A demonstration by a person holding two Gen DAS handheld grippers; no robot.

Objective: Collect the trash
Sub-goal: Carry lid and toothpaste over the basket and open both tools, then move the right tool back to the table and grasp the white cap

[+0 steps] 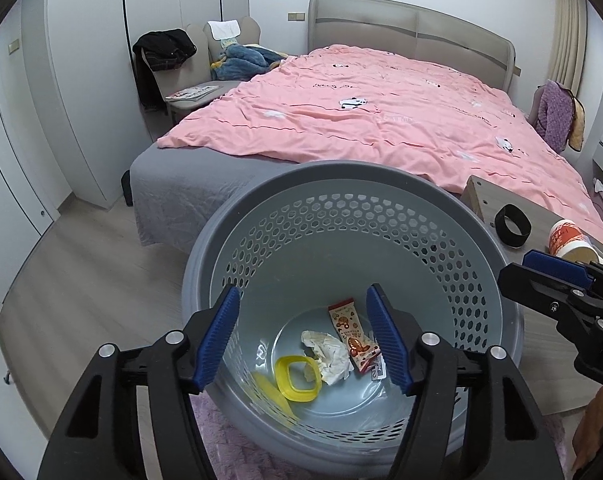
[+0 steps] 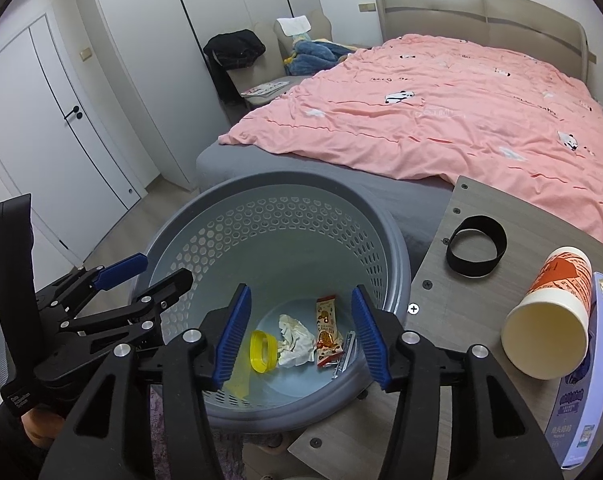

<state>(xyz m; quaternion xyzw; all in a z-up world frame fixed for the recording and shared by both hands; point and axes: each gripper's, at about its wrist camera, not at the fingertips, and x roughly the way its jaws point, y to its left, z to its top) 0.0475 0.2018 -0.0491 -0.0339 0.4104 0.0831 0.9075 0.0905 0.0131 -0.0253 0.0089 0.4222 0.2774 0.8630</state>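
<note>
Box (image 2: 581, 392) cut off by right picture edge.

No legible text on anything

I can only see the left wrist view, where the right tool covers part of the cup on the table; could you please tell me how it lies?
Observer: The paper cup lies on its side on the table, its open mouth facing the right tool.
Operator: Is anything beside it?
Observer: Yes, a lavender box sits just to its right.
Operator: Where is my left tool?
Observer: The left tool is open, its tips over the basket rim's left side.
</note>
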